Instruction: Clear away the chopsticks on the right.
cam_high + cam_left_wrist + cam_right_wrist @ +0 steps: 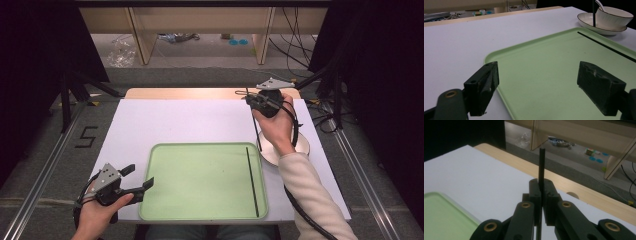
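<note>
The work looks about half done. The green tray (200, 180) lies at the near middle of the white table (175, 122), and one black chopstick (252, 181) already rests flat inside it, along its 3 o'clock edge, running from 12 towards 6. Its partner, the second chopstick (257, 131), is pinched in the right gripper (253, 100), which is held up above the table at about 1 o'clock from the tray. The right gripper view shows both jaws pressed together on the thin stick (541, 163), which pokes up past their tips. What seems left is to carry this one over and lay it in the tray beside the first.

The left gripper (140, 179) waits at the tray's 9 o'clock edge with its jaws spread wide and nothing between them; in the left gripper view they frame bare tray (541, 65).

Just off the tray's 2 o'clock corner sits a white plate (302, 146), with a bowl (615, 15) standing on it in the left gripper view. From above, the person's right hand (275, 127) and sleeve cover most of both. A pale handle, perhaps a spoon (599, 3), leans in the bowl, but it is cut off by the frame. The held chopstick's lower end crosses in front of the plate, and whether it touches the rim cannot be told.
</note>
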### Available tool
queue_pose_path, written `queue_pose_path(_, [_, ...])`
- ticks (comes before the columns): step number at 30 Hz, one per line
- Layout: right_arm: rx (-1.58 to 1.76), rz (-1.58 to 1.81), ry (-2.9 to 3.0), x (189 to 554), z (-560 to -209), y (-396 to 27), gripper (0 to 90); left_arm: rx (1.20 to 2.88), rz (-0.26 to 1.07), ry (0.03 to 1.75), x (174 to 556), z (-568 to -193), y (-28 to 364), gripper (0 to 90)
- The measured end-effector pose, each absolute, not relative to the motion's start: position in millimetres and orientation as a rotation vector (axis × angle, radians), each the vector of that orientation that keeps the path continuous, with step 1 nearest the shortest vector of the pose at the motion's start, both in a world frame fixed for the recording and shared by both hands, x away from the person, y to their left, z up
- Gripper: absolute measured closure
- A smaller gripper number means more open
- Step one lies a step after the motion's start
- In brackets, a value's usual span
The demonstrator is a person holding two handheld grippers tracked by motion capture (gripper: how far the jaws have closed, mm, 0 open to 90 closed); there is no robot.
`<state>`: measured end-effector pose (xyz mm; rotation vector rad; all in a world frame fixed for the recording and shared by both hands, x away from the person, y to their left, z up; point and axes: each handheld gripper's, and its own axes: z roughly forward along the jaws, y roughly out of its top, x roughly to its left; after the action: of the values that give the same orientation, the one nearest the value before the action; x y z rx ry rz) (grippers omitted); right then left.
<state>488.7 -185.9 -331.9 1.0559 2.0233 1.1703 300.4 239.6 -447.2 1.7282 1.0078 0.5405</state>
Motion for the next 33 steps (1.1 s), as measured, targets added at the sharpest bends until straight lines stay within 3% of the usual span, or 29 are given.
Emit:
queue_pose_path(21, [1.155, 1.247, 1.969, 474, -311, -186, 88.2, 1.728, 0.54, 1.008, 300, -447, 240, 17.6])
queue_pose_path(33, [1.281, 1.244, 2.021, 477, -317, -185, 88.1, 1.716, 0.532, 1.011, 300, -448, 239, 17.6])
